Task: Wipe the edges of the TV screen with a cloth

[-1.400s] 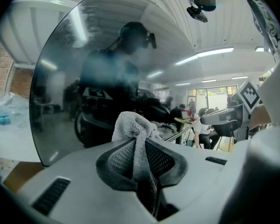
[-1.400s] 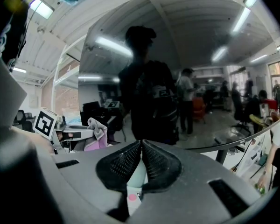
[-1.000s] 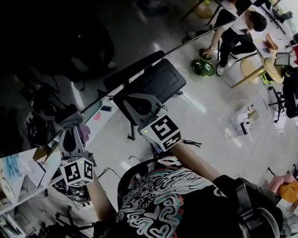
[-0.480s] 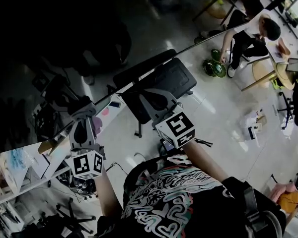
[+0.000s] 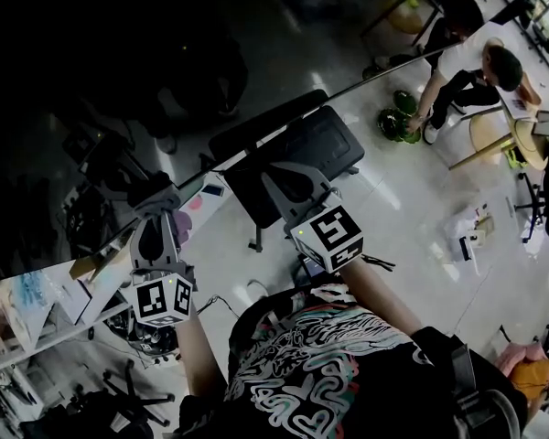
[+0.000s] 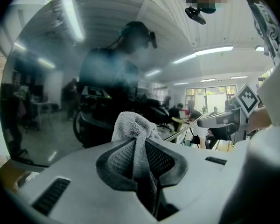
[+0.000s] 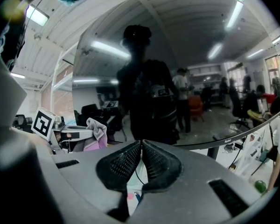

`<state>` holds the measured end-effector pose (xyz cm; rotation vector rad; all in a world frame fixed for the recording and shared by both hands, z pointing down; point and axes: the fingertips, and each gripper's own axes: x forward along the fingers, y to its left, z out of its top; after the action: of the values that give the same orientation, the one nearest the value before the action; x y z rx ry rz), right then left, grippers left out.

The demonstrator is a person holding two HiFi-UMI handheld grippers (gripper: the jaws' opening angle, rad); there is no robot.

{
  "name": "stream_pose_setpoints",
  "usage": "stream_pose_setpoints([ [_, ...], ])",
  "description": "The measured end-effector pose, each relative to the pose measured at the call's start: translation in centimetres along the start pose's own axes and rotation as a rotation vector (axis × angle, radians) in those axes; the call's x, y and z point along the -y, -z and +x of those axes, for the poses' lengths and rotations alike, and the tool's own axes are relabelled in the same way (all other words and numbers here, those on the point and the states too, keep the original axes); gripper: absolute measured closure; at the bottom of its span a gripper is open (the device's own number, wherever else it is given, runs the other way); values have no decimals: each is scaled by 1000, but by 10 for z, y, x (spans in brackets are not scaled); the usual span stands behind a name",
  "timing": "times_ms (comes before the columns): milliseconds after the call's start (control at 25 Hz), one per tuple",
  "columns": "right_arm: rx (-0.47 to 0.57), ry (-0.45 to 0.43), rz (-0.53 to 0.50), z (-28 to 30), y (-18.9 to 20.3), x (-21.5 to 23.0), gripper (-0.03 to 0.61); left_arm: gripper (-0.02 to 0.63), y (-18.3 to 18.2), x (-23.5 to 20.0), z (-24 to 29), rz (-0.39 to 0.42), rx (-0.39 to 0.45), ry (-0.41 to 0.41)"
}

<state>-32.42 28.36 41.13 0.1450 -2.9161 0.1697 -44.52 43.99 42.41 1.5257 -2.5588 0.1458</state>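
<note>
We see left gripper (image 6: 136, 146) fingers pinching a grey cloth (image 6: 130, 122) by the lower edge of the TV screen (image 6: 51, 78). Our right gripper (image 7: 141, 146) fingers are pressed together, empty, facing the screen.

The right gripper (image 7: 141, 146) points at the dark TV screen (image 7: 177, 55), its jaws pressed together with nothing between them. A standing person's dim reflection fills the screen's middle. Toward the screen's lower left, the left gripper (image 7: 84, 133) with its marker cube (image 7: 43, 121) grips a cloth (image 7: 99, 127).
</note>
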Motion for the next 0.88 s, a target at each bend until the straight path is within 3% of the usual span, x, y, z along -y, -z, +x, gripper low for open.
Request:
stream_pose_setpoints([
  [880, -10, 23, 31, -22, 10, 51, 545, 563, -1, 52, 40, 10, -1, 34],
])
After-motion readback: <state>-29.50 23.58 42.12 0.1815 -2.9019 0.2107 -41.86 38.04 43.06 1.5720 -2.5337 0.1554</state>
